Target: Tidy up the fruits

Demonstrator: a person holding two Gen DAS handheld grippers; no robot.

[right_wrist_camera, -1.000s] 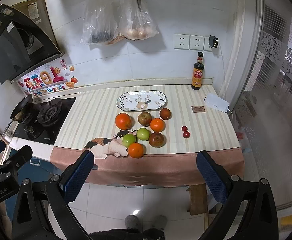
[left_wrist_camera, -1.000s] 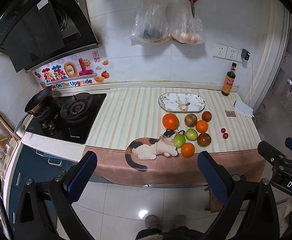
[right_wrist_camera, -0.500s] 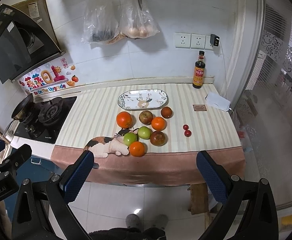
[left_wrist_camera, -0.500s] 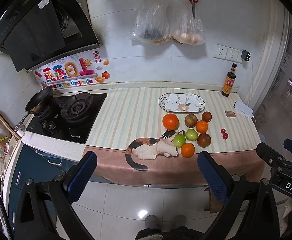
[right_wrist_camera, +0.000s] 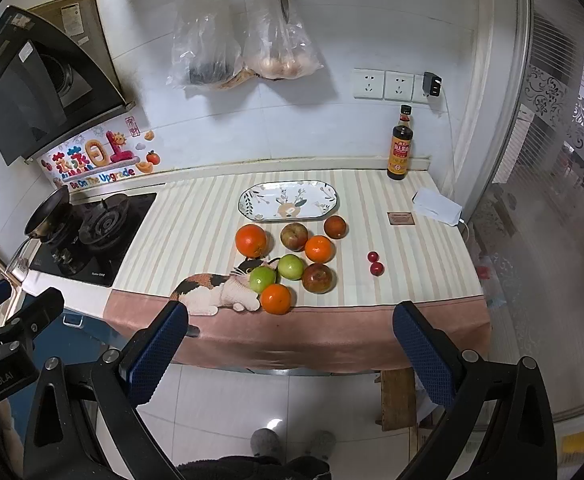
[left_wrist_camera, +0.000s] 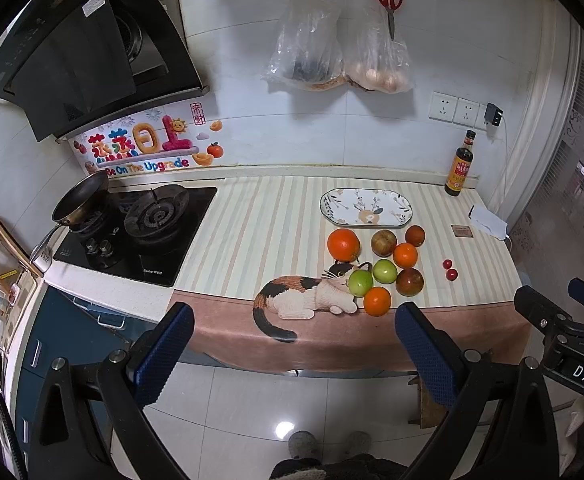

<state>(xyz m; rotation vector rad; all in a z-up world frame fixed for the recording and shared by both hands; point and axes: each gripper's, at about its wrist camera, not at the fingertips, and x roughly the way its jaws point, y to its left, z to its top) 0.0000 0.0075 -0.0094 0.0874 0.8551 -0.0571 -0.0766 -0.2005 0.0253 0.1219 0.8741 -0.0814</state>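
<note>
A cluster of fruit lies on the striped counter cloth: a big orange [left_wrist_camera: 343, 244] [right_wrist_camera: 251, 240], two smaller oranges [left_wrist_camera: 377, 301] [right_wrist_camera: 276, 299], two green apples [left_wrist_camera: 360, 283] [right_wrist_camera: 262, 279], reddish apples [left_wrist_camera: 409, 281] [right_wrist_camera: 318, 277] and two cherry tomatoes [left_wrist_camera: 451, 274] [right_wrist_camera: 375, 267]. An empty oval plate [left_wrist_camera: 365, 207] [right_wrist_camera: 288, 201] sits behind them. My left gripper [left_wrist_camera: 293, 346] and right gripper [right_wrist_camera: 292, 346] are open and empty, held over the floor in front of the counter, well short of the fruit.
A gas stove [left_wrist_camera: 140, 232] with a pan [left_wrist_camera: 80, 198] is at the left. A sauce bottle [right_wrist_camera: 400, 148] stands at the back right, with a white pack [right_wrist_camera: 437, 205] and a small card [right_wrist_camera: 400, 218] nearby. Plastic bags [left_wrist_camera: 335, 56] and scissors hang on the wall.
Both views have shifted very slightly; the fruit and plate have not moved, and both grippers stay open.
</note>
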